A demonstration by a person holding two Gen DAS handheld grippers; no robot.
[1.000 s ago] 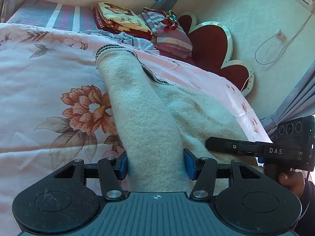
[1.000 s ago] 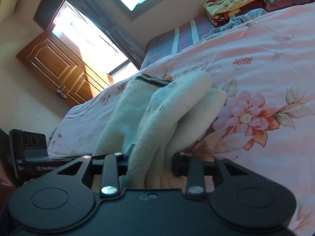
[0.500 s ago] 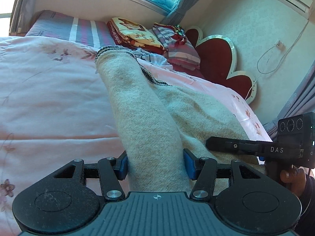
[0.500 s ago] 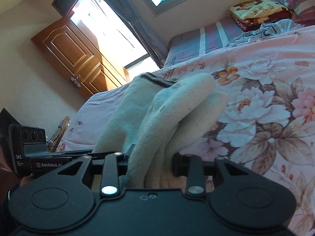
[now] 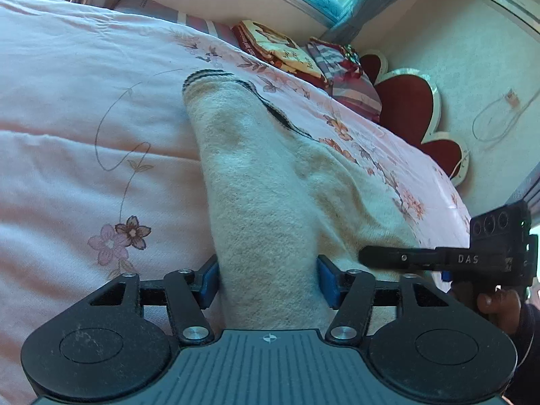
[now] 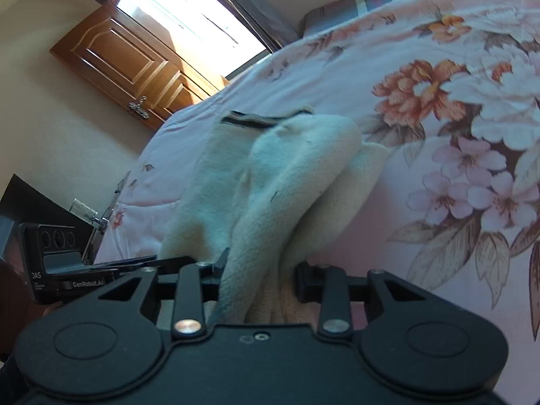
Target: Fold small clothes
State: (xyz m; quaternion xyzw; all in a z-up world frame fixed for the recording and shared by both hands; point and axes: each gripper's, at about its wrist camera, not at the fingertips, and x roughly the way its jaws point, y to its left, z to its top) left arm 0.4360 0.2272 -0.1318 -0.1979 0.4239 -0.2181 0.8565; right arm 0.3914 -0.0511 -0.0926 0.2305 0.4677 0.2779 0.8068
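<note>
Left gripper (image 5: 268, 283) is clamped on a bunched edge of the cream garment (image 5: 266, 189), blue pads pressed against the cloth on both sides. Right gripper (image 6: 260, 275) is likewise clenched on a gathered fold of the same garment (image 6: 290, 182). The garment hangs stretched from both grips, its far end with the dark-striped hem (image 5: 209, 76) lying on the pink floral bedspread (image 5: 84, 128). The right gripper appears at the lower right of the left wrist view (image 5: 369, 258), touching the cloth. Folded blankets (image 5: 280, 50) sit by the red headboard (image 5: 408, 108).
</note>
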